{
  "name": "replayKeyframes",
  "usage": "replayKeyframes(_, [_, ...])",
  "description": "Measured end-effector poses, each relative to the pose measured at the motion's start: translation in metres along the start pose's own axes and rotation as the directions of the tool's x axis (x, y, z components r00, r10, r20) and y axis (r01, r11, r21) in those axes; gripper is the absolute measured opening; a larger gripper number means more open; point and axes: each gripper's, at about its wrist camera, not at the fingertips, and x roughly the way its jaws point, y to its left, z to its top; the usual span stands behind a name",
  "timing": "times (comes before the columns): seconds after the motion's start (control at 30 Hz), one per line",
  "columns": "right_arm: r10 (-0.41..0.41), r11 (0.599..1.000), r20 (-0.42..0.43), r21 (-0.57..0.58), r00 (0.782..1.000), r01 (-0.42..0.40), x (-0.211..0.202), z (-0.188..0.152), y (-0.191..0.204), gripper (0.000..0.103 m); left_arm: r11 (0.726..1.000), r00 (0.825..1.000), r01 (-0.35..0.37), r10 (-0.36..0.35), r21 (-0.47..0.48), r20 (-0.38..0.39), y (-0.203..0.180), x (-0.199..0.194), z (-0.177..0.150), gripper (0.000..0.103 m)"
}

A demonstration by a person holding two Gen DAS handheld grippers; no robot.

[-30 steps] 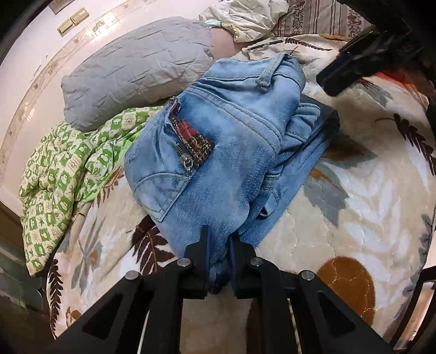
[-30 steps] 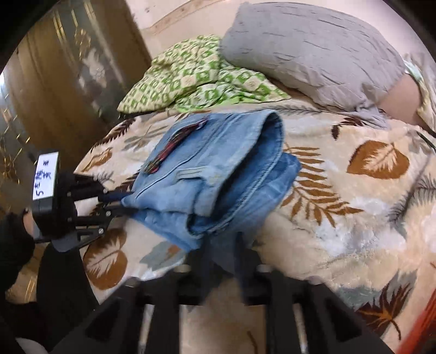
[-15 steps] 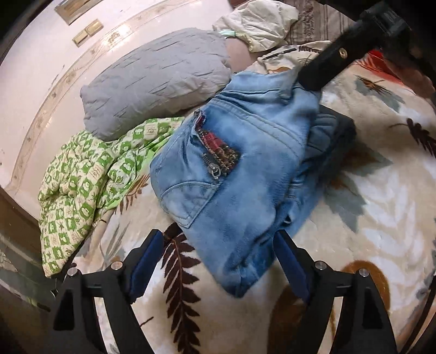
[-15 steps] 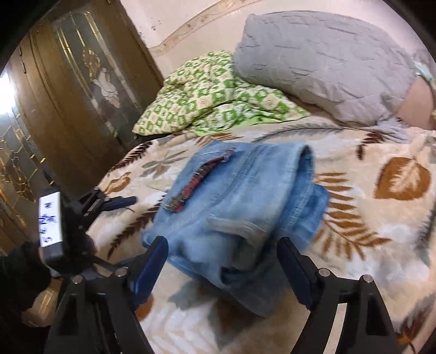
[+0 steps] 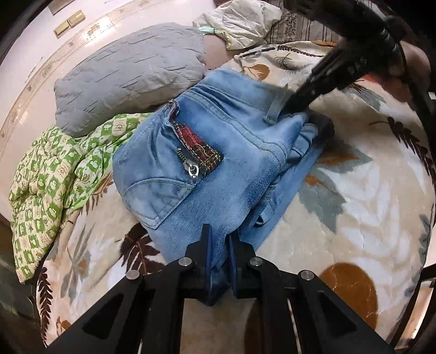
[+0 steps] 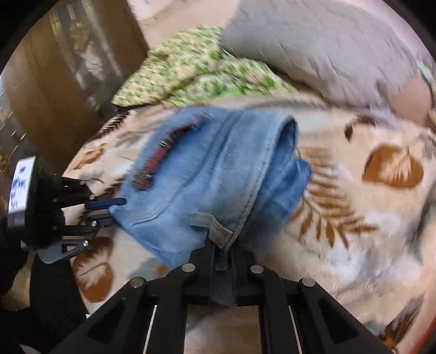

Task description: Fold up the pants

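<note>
Light blue folded jeans [image 5: 218,163] lie on the leaf-print blanket, back pocket with a red plaid zipper patch [image 5: 196,147] facing up. My left gripper [image 5: 219,239] is shut on the near edge of the jeans. My right gripper [image 6: 221,245] is shut on the waistband by a belt loop [image 6: 212,226]. The jeans [image 6: 212,174] fill the middle of the right wrist view, which is blurred. Each gripper shows in the other's view: the right one [image 5: 297,103] at the far waistband, the left one [image 6: 106,209] at the left edge.
A grey pillow [image 5: 128,73] and a green checked quilt [image 5: 51,179] lie beyond the jeans at the left. Crumpled pale cloth [image 5: 242,24] sits at the head of the bed. The leaf blanket [image 5: 354,190] spreads to the right. A wooden door [image 6: 62,68] stands beside the bed.
Half a second ago both grippers were open and drawn back from the jeans. Now both have closed in and shut on the jeans' edges again.
</note>
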Motion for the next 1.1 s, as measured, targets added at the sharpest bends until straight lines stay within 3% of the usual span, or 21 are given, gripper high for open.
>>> replayKeyframes(0.1, [-0.014,1.000,0.016,0.013,1.000,0.014,0.000,0.001,0.000,0.009,1.000,1.000,0.010,-0.010,-0.002,-0.022,0.003,-0.003,0.000,0.011])
replayKeyframes(0.2, [-0.002,1.000,0.027,0.010,1.000,0.001,-0.006,0.004,0.001,0.013,1.000,0.999,0.014,-0.014,-0.010,-0.030,0.006,-0.011,-0.001,0.020])
replayKeyframes(0.23, [0.004,1.000,0.036,0.018,0.999,-0.005,-0.012,0.004,0.001,0.018,1.000,0.999,0.017,-0.018,-0.017,-0.031,0.009,-0.016,0.000,0.044])
replayKeyframes(0.27, [-0.006,1.000,0.034,0.031,0.999,0.005,-0.020,0.005,0.001,0.026,1.000,1.000,0.009,-0.010,-0.026,-0.021,0.013,-0.023,0.001,0.077])
replayKeyframes(0.3, [-0.014,0.999,0.030,0.038,0.999,0.012,-0.025,0.006,-0.001,0.033,0.999,1.000,-0.019,0.019,-0.039,0.004,0.019,-0.032,0.003,0.092])
replayKeyframes(0.37, [-0.027,0.999,0.054,0.045,0.998,0.025,-0.040,0.009,-0.002,0.079,0.995,0.997,-0.065,0.067,-0.072,0.032,0.032,-0.043,0.009,0.095])
replayKeyframes(0.5, [-0.017,0.998,0.134,0.070,0.991,0.008,-0.065,0.025,-0.006,0.080,0.969,0.998,-0.058,0.065,-0.241,0.022,0.079,-0.043,0.032,0.095])
replayKeyframes(0.6, [0.025,0.988,0.158,0.147,0.987,-0.049,-0.066,0.043,-0.016,0.080,0.911,1.000,-0.008,0.008,-0.412,-0.003,0.118,-0.026,0.047,0.095])
replayKeyframes(0.7, [0.076,0.963,0.146,0.246,0.986,-0.110,-0.053,0.060,-0.030,0.080,0.822,0.996,0.060,-0.084,-0.566,-0.017,0.149,-0.002,0.058,0.095])
replayKeyframes(0.93, [0.150,0.891,0.107,0.416,0.983,-0.182,-0.011,0.082,-0.062,0.079,0.641,0.973,0.081,-0.217,-0.764,-0.079,0.194,0.072,0.073,0.095])
replayKeyframes(1.1, [0.185,0.867,0.092,0.454,0.978,-0.207,0.015,0.092,-0.070,0.071,0.578,0.942,0.106,-0.319,-0.809,-0.105,0.200,0.117,0.071,0.095])
